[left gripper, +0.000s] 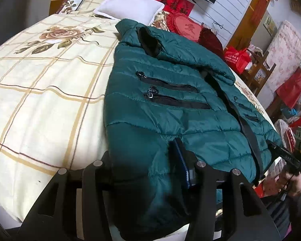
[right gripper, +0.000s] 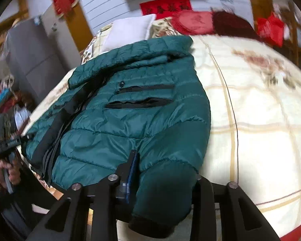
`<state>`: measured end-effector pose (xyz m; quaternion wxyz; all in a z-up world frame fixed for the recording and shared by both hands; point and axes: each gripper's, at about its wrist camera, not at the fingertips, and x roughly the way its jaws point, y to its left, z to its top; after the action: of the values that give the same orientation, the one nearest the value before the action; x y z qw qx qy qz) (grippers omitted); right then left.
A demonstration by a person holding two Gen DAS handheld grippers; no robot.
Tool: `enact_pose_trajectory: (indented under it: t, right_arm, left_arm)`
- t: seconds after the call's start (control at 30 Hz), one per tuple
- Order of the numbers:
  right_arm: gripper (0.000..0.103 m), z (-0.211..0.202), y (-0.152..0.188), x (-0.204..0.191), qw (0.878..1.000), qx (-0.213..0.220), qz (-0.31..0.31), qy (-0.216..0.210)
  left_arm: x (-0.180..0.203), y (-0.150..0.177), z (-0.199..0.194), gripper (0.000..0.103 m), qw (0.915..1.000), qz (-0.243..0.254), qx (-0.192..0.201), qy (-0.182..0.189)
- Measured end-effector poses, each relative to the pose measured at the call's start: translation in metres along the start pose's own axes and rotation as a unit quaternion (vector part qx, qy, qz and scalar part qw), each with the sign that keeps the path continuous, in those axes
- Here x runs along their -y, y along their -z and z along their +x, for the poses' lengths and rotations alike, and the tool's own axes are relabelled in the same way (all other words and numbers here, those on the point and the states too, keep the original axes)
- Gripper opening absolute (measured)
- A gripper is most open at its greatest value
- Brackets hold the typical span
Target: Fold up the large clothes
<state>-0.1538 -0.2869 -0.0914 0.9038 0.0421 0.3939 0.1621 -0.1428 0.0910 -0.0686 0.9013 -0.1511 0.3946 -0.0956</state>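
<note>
The left gripper (left gripper: pixel 148 168) has its fingers closed on the hem of the green puffer jacket (left gripper: pixel 170 104): in the left wrist view a thick fold of the fabric fills the gap between the black fingers at lower centre, and the blue-edged pad (left gripper: pixel 180 164) presses against its right side. The right gripper (right gripper: pixel 164 176) likewise pinches the jacket (right gripper: pixel 142 120); in the right wrist view its blue-edged finger (right gripper: pixel 131 172) sits at the left of a dark bunched cuff or hem corner that hangs between the fingers at lower centre.

Left wrist view, left to right: the cream bedspread (left gripper: pixel 42 92) with tan grid lines and a rose print covers the left half of the frame. A white pillow (left gripper: pixel 128 6) lies at upper centre. The jacket spreads from the centre toward the right, front up, with its collar toward the pillow, two black pocket zips across the middle and the black front zipper running down the right side. A red heart cushion (left gripper: pixel 185 25) sits beyond the collar. At the far right edge the right gripper (left gripper: pixel 285 156) shows at the jacket's hem, with a hand (left gripper: pixel 291 182) below it.

Right wrist view, left to right: the other hand (right gripper: pixel 6 170) and left gripper (right gripper: pixel 8 142) are at the left edge, the jacket fills the centre, and the bedspread (right gripper: pixel 260 120) fills the right.
</note>
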Motion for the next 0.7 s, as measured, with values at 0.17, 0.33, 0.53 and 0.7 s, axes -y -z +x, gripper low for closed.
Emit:
enact_pose_trajectory:
  t: [0.17, 0.33, 0.53, 0.7]
  right_arm:
    - [0.021, -0.017, 0.003, -0.018, 1.0, 0.025, -0.014, 0.01]
    - [0.019, -0.03, 0.011, -0.017, 0.998, 0.043, 0.043, 0.009]
    - [0.019, -0.037, 0.022, -0.01, 0.993, 0.04, 0.109, 0.006]
    - [0.019, -0.049, 0.021, -0.012, 0.991, 0.054, 0.122, 0.012]
  left_arm:
    - [-0.014, -0.004, -0.008, 0.019, 0.9996, -0.026, 0.003, 0.006]
    - [-0.013, -0.001, -0.021, 0.016, 0.9999, -0.009, 0.004, -0.009]
    - [-0.016, 0.006, -0.039, 0.016, 0.9999, -0.006, -0.007, -0.014]
    - [-0.017, 0.007, -0.052, 0.016, 0.9998, -0.007, -0.007, -0.019]
